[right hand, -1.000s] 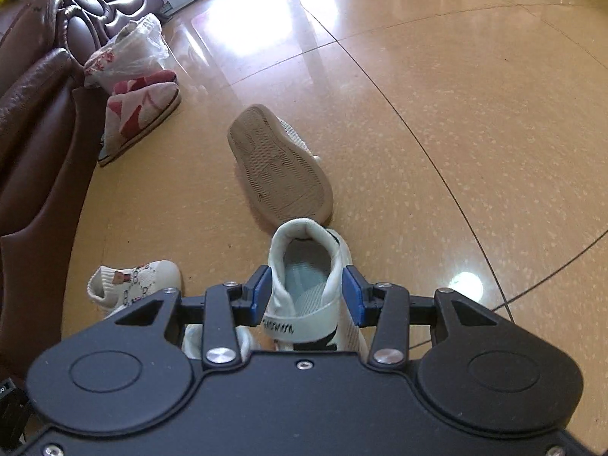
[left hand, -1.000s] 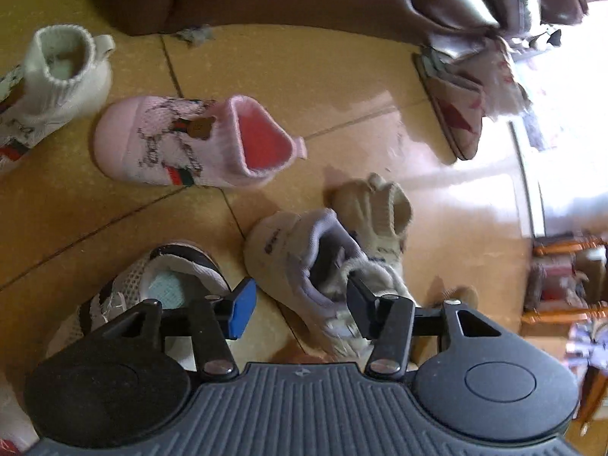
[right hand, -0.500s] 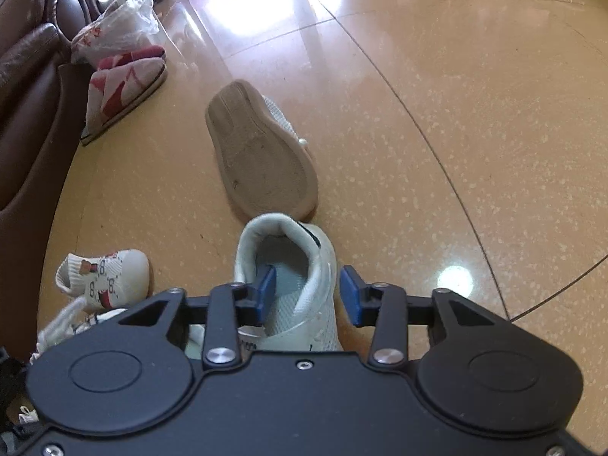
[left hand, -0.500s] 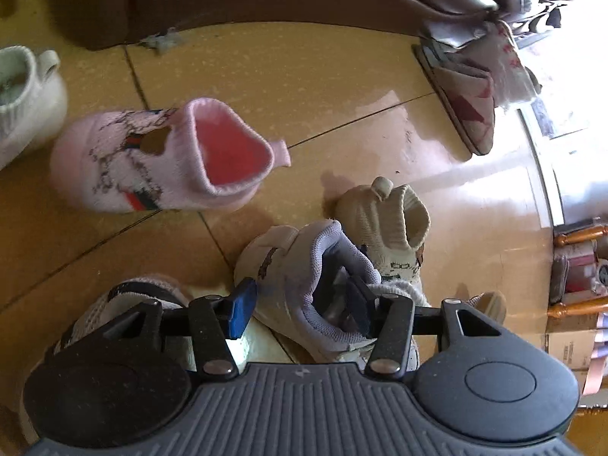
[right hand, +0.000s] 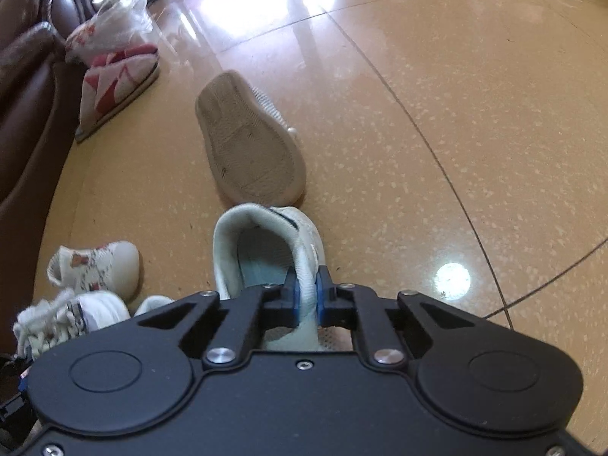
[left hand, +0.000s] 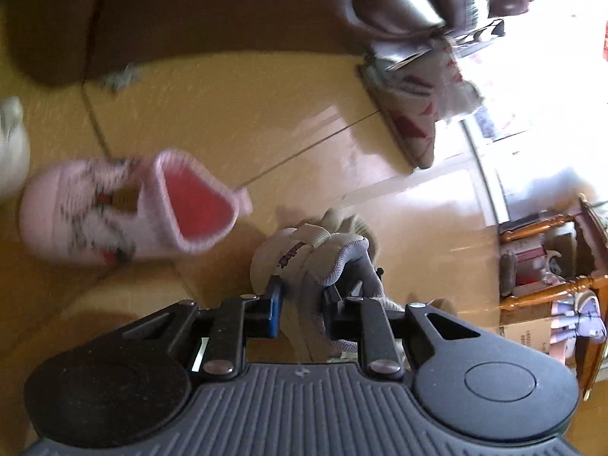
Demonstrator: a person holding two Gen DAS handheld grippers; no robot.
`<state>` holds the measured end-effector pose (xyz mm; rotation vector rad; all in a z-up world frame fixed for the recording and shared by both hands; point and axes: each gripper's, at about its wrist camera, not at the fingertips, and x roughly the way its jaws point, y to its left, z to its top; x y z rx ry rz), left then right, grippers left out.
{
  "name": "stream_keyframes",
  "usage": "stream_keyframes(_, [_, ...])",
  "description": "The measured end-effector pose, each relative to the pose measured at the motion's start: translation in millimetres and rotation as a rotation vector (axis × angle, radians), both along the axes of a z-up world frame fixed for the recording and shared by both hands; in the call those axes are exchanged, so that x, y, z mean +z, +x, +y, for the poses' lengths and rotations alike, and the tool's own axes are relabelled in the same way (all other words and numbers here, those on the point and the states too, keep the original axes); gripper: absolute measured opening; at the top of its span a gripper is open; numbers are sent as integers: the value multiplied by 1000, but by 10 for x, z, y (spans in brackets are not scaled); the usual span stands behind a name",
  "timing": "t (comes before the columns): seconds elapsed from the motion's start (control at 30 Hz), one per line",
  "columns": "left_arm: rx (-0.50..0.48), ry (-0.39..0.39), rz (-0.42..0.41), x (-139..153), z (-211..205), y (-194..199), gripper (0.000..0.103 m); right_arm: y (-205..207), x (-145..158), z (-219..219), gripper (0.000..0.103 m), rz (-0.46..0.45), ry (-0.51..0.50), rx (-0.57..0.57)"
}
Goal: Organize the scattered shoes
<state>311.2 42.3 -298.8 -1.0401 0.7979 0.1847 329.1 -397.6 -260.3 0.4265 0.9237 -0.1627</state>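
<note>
In the left wrist view my left gripper [left hand: 302, 309] has the padded side wall of a white sneaker with lavender trim [left hand: 304, 262] between its pads. Its jaws are closing and press on that wall. A beige sock shoe [left hand: 355, 224] lies right behind this sneaker. A pink sock shoe [left hand: 114, 212] rests on the floor to the left, blurred. In the right wrist view my right gripper [right hand: 305, 296] is shut on the right collar wall of a white sneaker [right hand: 262, 250]. Just beyond it a tan shoe lies sole up [right hand: 250, 144].
A brown sofa [left hand: 190, 11] runs along the far side and shows in the right wrist view as the sofa [right hand: 22, 114] on the left. Red-and-white slippers [right hand: 114, 87] and a plastic bag [right hand: 114, 15] lie by it. A small white sock shoe [right hand: 98, 266] and a laced sneaker [right hand: 64, 319] sit at lower left. Wooden furniture [left hand: 551, 228] stands at right.
Both grippers went from open around their sneakers to closed on a side wall. The left view swung, so the pink shoe and the sneaker shifted right. The striped shoe at lower left left the view.
</note>
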Motion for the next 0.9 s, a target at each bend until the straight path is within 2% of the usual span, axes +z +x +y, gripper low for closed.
stream_keyframes(0.17, [-68,25,-72,272,141,14,21,-128,118,-151,8,-27,45,-58])
stream_keyframes(0.37, [-173,59,-132,591,360,-107,20,-308,322,-157,8,-40,49,-42])
stream_keyframes(0.57, [-267,140,-144,982,538,-448,19,-605,491,-84,8,-36,84,-27])
stream_keyframes(0.9, [-407,281,-138,1455,731,-1086,19,-1253,720,52,8,-23,151,-14])
